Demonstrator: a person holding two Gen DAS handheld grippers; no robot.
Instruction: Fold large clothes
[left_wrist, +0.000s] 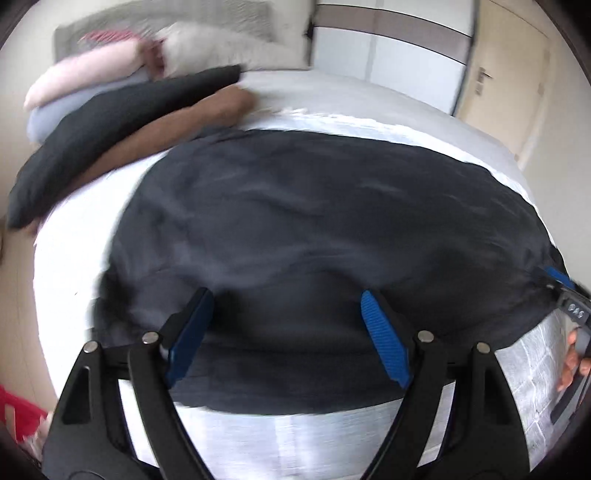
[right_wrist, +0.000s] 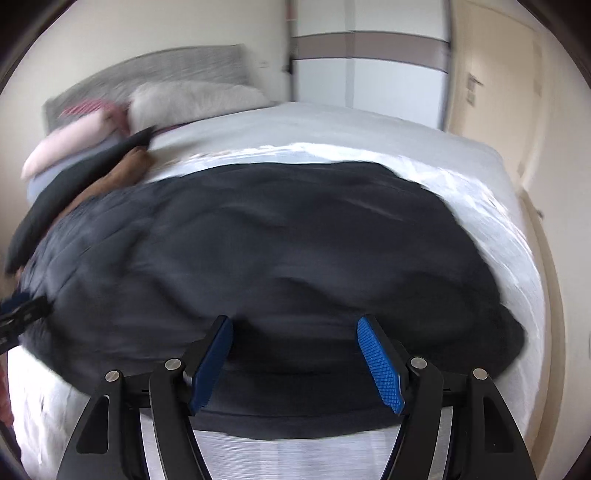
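**Both grippers hanging released over the near hem of the dark garment**

Nearest the lens, the left gripper (left_wrist: 288, 317) with its black linkage arms and ribbed blue pads is hovering above the near edge of the large dark charcoal fabric garment (left_wrist: 314, 229), its jaws standing wide apart and holding nothing. The right gripper (right_wrist: 295, 339), of the same build, is doing likewise in its own view, jaws spread and empty, with cloth lying beneath and between the pads.

The garment is lying spread across the white-sheeted bed (left_wrist: 66, 258), its near hem sitting just short of the bed's front edge and its far edge running across the middle of the mattress. Soft ridges are rippling over its surface, so it is not lying fully flat. Both views are smeared, so the finer seams are too blurred to read.

Judging from this, the step in hand is taking hold of the near hem for a fold away from the person. Doing it well probably means pinching both layers at matching points near the two corners, lifting evenly, and carrying the edge over in one level sweep so the ridges are not trapped.

Farther off, a folded black cloth (left_wrist: 110, 129) and a folded brown cloth (left_wrist: 192, 118) are lying side by side at the left, with a pale pink bundle (left_wrist: 85, 74) and a fluffy off-white pillow (right_wrist: 195, 99) beyond, against the grey headboard (right_wrist: 155, 74).
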